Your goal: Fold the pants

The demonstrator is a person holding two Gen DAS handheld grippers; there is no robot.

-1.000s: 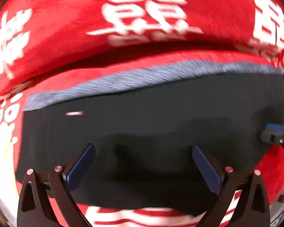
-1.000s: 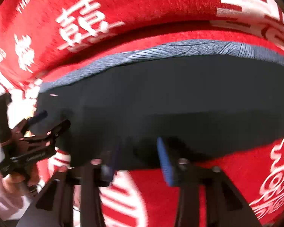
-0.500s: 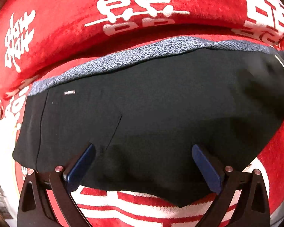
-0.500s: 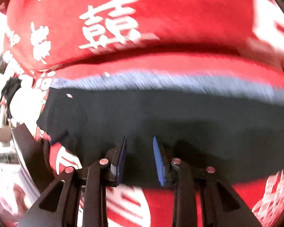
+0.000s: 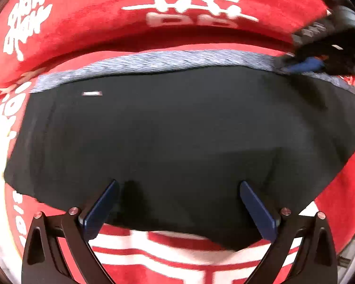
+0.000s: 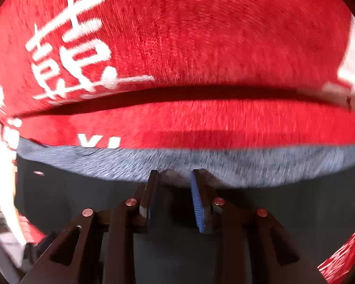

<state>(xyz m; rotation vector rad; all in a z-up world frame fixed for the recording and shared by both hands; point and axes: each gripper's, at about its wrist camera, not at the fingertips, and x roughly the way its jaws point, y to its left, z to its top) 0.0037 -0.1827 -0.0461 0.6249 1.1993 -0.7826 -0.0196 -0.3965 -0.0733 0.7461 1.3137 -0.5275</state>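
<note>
Black pants (image 5: 177,130) lie flat on a red blanket (image 5: 106,11), with their grey-blue waistband (image 5: 177,60) along the far side. My left gripper (image 5: 177,182) hangs wide open over the near edge of the pants, with nothing between its fingers. In the right wrist view my right gripper (image 6: 174,171) points down at the waistband (image 6: 106,163). Its jaws stand a narrow gap apart and are opening. A small hump of waistband cloth shows at the tips, and the pads do not press on it. In the left wrist view the right gripper (image 5: 305,65) shows blurred at the top right.
The red blanket (image 6: 201,35) bears large white characters and rises in a soft ridge (image 6: 189,94) just beyond the waistband. A small white label (image 5: 92,93) sits near the pants' far left corner. The bed's edge shows at the lower right (image 5: 352,260).
My right gripper has travelled from the near edge of the pants across to the waistband. The left gripper has shifted a little over the near edge and stays wide open.
</note>
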